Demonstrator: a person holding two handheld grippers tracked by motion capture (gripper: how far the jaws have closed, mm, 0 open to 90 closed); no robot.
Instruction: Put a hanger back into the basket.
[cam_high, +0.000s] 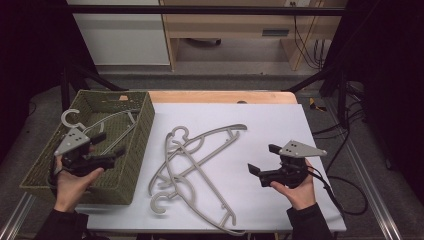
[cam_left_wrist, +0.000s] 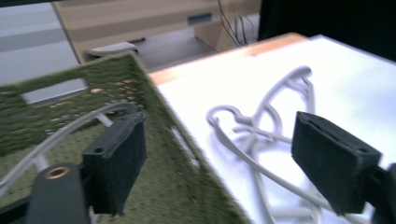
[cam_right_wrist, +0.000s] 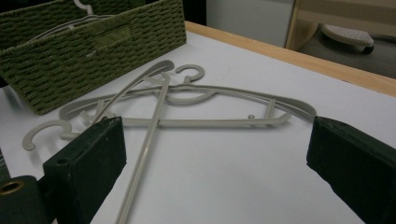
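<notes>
**On the white tabletop: hangers, basket and two hand-held grippers**

Nearest the person, two forearms enter from the bottom edge of the high view. The left hand (cam_high: 75, 180) holds the left gripper (cam_high: 111, 148) over the near part of the green woven basket (cam_high: 142, 125), pointing toward the table's middle. Its jaws stand wide apart with nothing between them; in the left gripper view the basket's wall lies directly under them. The right hand (cam_high: 297, 190) holds the right gripper (cam_high: 261, 159) above bare white table (cam_high: 280, 120), aimed left toward the pile; its jaws are likewise spread and empty.

Between the two grippers lies a loose pile of grey plastic hangers (cam_high: 195, 170), three by count, crossed over one another, with one hook (cam_high: 159, 204) at the near left and two hooks (cam_high: 177, 137) at the far side. The pile lies just beside the basket's right wall.

Farther off, one more grey hanger (cam_high: 107, 125) rests inside the basket, its hook rising over the left rim. Beyond the table stand wooden furniture and trailing cables.
</notes>
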